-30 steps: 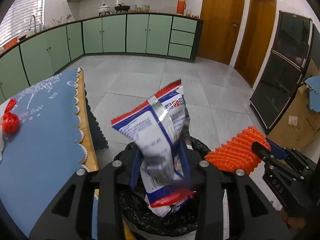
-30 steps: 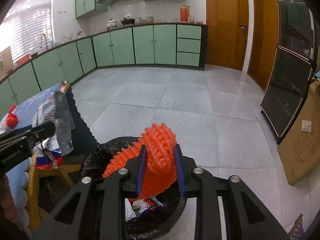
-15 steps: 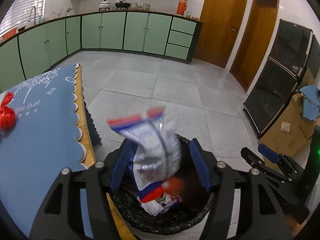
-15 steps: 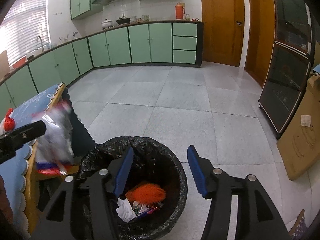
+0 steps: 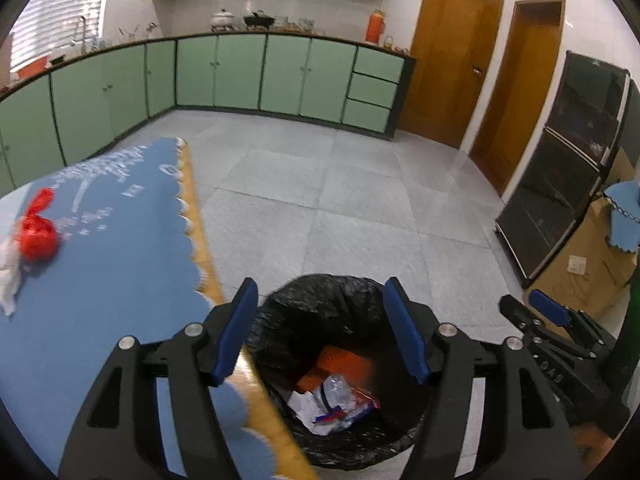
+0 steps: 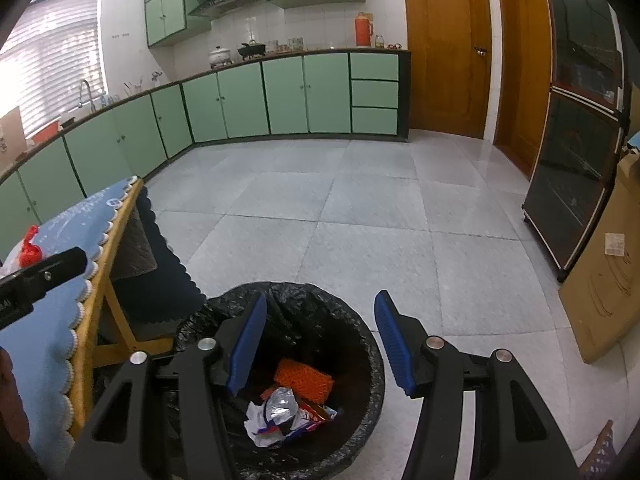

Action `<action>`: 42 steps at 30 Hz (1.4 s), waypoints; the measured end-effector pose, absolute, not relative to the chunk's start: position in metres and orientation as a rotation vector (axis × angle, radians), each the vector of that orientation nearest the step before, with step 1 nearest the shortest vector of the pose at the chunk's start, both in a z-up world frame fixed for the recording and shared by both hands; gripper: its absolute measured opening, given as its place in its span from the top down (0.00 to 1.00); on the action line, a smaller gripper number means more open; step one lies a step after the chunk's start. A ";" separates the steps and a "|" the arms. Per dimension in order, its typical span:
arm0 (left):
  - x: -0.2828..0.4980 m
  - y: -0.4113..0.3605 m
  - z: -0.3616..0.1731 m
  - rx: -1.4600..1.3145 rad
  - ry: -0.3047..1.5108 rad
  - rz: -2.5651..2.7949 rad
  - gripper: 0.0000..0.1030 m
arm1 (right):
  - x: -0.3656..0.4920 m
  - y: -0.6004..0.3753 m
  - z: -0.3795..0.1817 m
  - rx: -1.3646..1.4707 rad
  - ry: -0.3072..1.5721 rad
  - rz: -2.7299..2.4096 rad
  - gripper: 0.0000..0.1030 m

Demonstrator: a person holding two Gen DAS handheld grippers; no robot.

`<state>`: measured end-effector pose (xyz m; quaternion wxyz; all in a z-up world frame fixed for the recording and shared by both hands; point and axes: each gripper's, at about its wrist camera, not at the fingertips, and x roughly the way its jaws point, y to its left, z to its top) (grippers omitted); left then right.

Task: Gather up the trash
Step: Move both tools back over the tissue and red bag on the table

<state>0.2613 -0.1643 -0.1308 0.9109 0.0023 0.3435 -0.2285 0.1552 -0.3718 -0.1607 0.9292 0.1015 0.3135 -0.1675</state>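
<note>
Above the bin [image 6: 360, 344], lined with a black bag, I have both tools pointed down into its mouth. My left hand-held gripper [image 5: 320, 330] is released, its jaws opening, with nothing between the blue pads; my right hand-held gripper [image 6: 318, 344] is released too and carries nothing. Inside the bin lie the crumpled snack wrapper [image 6: 280, 412] and, just behind it, the orange foam net [image 6: 304, 378], both well below the rim.

More trash waits to the left of the bin: a red knotted bag [image 5: 38, 234] touching a white crumpled wad [image 5: 10, 276], both on the table [image 5: 120, 264] with its blue cloth, well apart from the bin.

As I judge it, the step now is to go back for those. I would lift both tools clear of the liner first so the bag is not dragged, keep the left jaws wide, approach the red bag from above at its bulk, not its loose tail, and close only once the pads straddle it.
</note>
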 end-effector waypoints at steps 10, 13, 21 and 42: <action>0.249 -0.064 -0.100 -0.026 0.591 -0.249 0.23 | 0.168 -0.319 -0.125 0.184 0.561 -0.227 0.22; 0.248 -0.020 -0.096 -0.041 0.574 -0.150 0.21 | 0.180 -0.292 -0.115 0.168 0.540 -0.172 0.11; 0.255 0.089 -0.097 -0.103 0.586 0.105 0.20 | 0.224 -0.212 -0.102 0.136 0.527 -0.020 0.06; 0.290 0.173 -0.117 -0.114 0.602 0.228 0.20 | 0.365 -0.026 -0.128 0.000 0.599 0.251 0.16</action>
